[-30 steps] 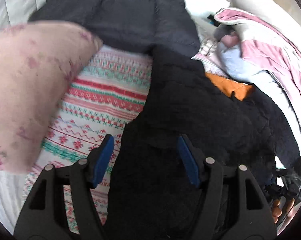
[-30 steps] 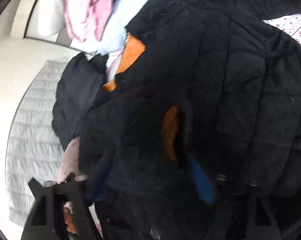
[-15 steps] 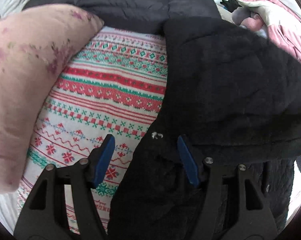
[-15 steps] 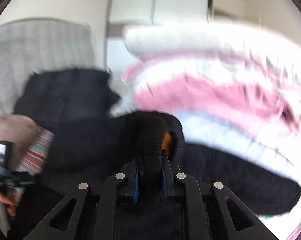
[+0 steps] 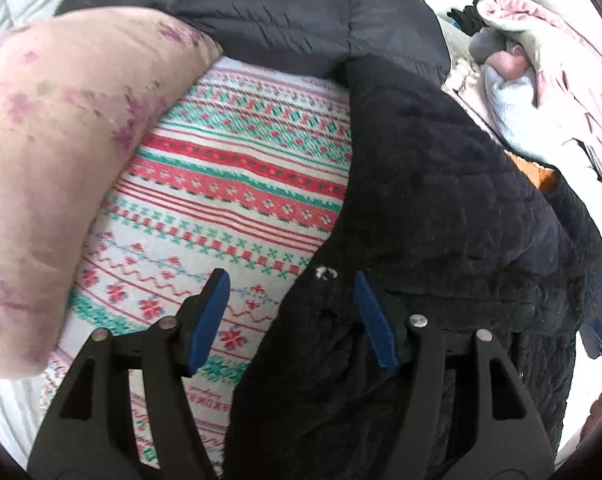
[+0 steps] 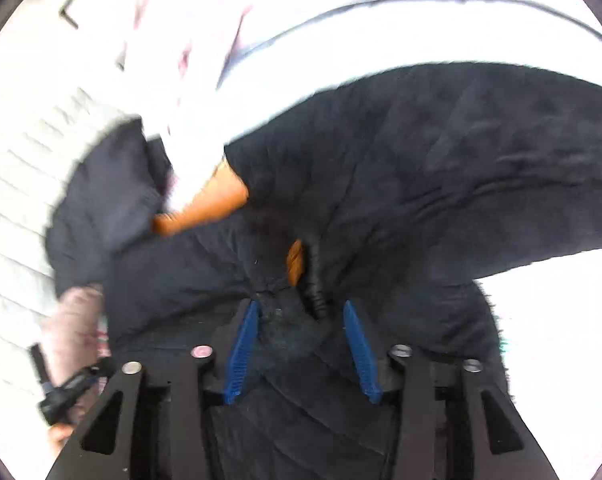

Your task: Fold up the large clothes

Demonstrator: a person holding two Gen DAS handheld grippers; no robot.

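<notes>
- The left gripper [image 5: 291,304] is hovering with its jaws spread wide, gripping nothing; one blue pad [image 5: 207,320] is sitting over the blanket [image 5: 237,184], the other over the edge of the black coat [image 5: 441,208].
- The coat is lying across the right side of the patterned blanket, its fleecy quilted surface running from near the gripper up toward the pile of laundry [image 5: 541,80]; a white speck is showing on its edge between the pads.
- A pink floral pillow [image 5: 49,168] is resting on the blanket's left side, and a dark puffer jacket [image 5: 281,12] is lying beyond both.
- An orange lining [image 5: 537,170] is peeking out at the coat's far right edge.
- The right gripper [image 6: 301,340] is standing with its jaws partly apart; a bunched fold of the coat [image 6: 441,168] is sitting between the pads, but the blurred view is not showing whether they are pressing on it.
- In that view the orange lining [image 6: 209,204] is showing in two spots, and the coat is spreading over a white quilt [image 6: 17,184].
</notes>
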